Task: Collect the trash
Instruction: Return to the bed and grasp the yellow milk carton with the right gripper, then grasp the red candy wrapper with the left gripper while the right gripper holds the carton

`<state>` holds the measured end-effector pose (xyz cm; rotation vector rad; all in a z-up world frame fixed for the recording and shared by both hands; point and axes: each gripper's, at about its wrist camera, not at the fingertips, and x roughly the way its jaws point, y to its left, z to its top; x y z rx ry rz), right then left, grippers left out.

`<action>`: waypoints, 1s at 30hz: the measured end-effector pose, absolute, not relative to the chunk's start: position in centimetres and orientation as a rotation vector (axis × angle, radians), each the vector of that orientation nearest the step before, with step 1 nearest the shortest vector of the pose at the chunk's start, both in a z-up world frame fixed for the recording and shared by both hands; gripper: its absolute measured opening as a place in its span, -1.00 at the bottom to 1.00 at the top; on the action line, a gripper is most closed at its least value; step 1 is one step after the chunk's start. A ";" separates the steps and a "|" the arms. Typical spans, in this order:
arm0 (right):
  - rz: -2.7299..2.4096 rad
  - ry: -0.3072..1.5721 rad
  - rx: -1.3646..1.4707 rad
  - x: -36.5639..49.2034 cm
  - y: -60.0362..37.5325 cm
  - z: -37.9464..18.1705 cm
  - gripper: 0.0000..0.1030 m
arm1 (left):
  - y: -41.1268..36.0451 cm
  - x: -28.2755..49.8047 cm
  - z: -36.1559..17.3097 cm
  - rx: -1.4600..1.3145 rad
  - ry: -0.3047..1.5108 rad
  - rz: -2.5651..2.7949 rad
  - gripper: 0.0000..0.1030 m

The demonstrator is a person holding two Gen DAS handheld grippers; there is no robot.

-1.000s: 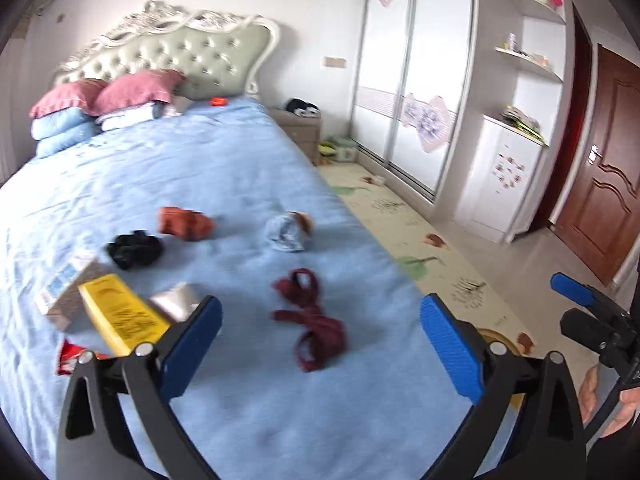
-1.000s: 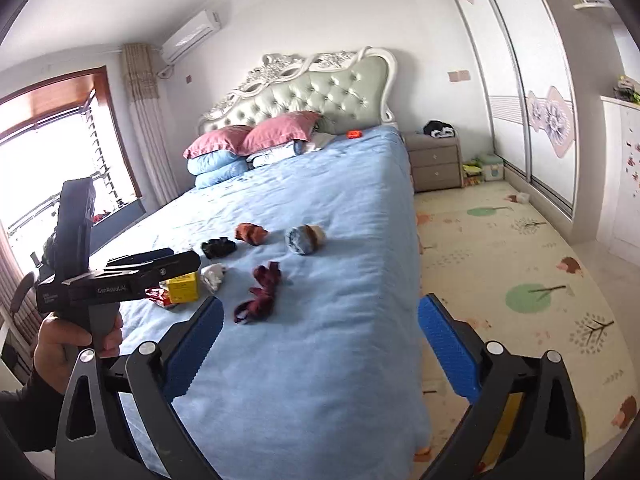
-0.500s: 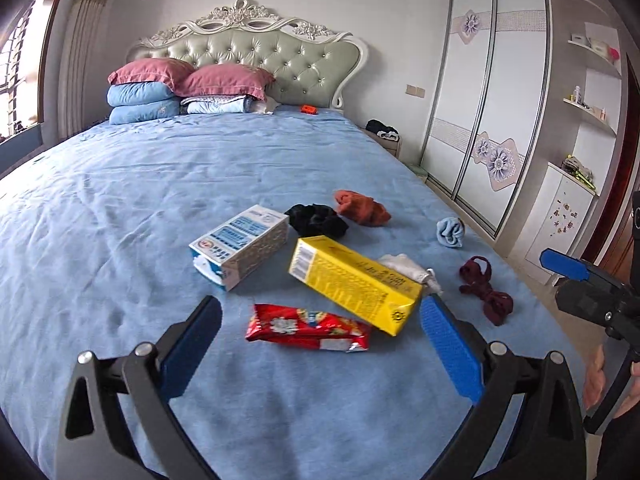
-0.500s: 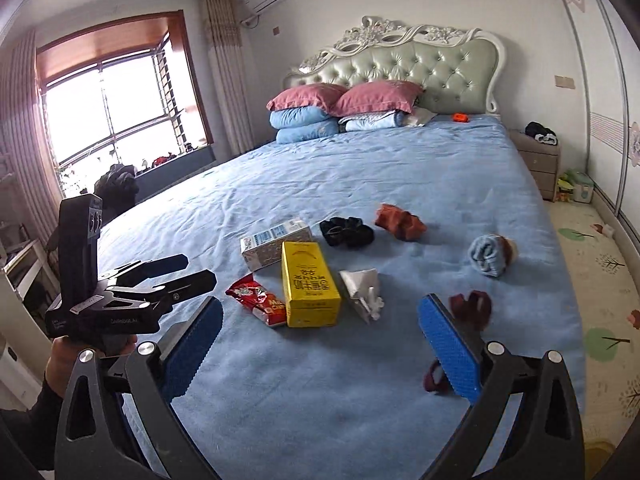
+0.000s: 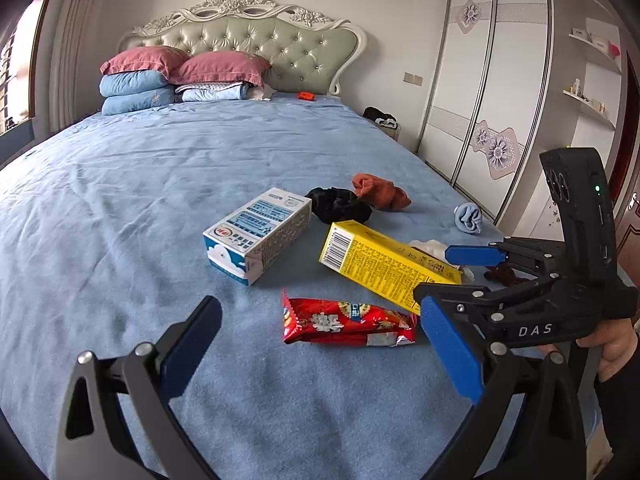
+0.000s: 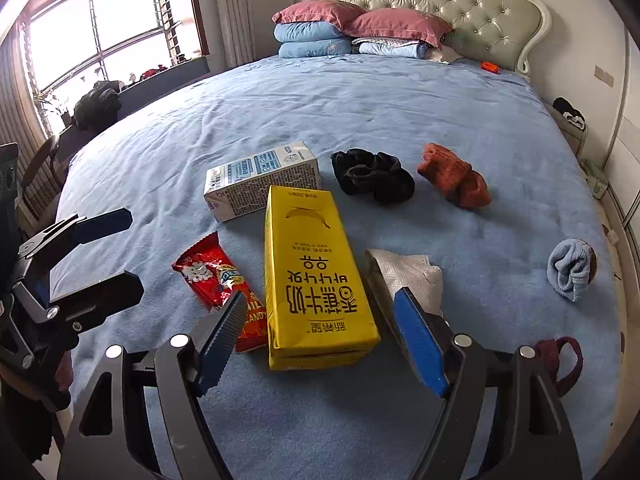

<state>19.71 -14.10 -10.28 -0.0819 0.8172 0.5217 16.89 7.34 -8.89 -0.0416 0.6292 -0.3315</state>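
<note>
Left wrist view: left gripper fingers apart, empty, above the blue bed. Red candy wrapper at lower centre between the fingers, lying flat. Yellow carton right of centre; white-blue carton at centre. Right gripper at right edge, open.

Right wrist view: right gripper fingers apart, straddling the near end of the yellow carton at lower centre, not touching it. Silver wrapper just beside on the right. Socks at upper right are likely not trash.

Judgement: carton stiff, light if empty, smooth-sided; take it across the narrow sides. Wrappers thin, crinkly; pinch an edge
</note>
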 end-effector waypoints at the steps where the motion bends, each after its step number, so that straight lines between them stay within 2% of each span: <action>1: 0.521 0.826 -0.081 20.0 -14.1 -10.5 0.43 | 7.2 17.0 -9.0 -0.036 0.631 -0.334 0.92; 2: 0.518 0.841 -0.078 20.4 -14.0 -10.7 0.41 | 7.0 17.0 -9.1 -0.033 0.632 -0.336 0.93; 4: 0.546 0.881 -0.067 20.9 -13.8 -11.3 0.06 | 6.7 17.2 -9.2 -0.029 0.637 -0.337 0.92; 6: 0.576 0.897 -0.036 20.9 -13.9 -11.4 -0.04 | 6.6 17.3 -9.3 -0.026 0.642 -0.335 0.92; 10: 0.564 0.835 -0.002 19.7 -15.4 -10.0 -0.05 | 6.4 17.7 -9.6 -0.012 0.660 -0.330 0.93; 16: 0.526 0.732 0.067 18.1 -18.9 -7.2 -0.05 | 6.0 19.9 -11.4 -0.092 0.802 -0.263 0.92; 22: 0.543 0.767 0.036 17.9 -18.4 -7.8 -0.05 | 4.5 22.1 -13.1 -0.175 0.898 -0.194 0.88; 26: 0.552 0.744 0.068 17.2 -19.0 -7.7 -0.05 | 4.0 22.8 -13.4 -0.176 0.917 -0.122 0.50; 30: 0.541 0.730 0.080 16.6 -19.9 -7.5 -0.05 | 4.0 22.8 -13.2 -0.183 0.907 -0.125 0.33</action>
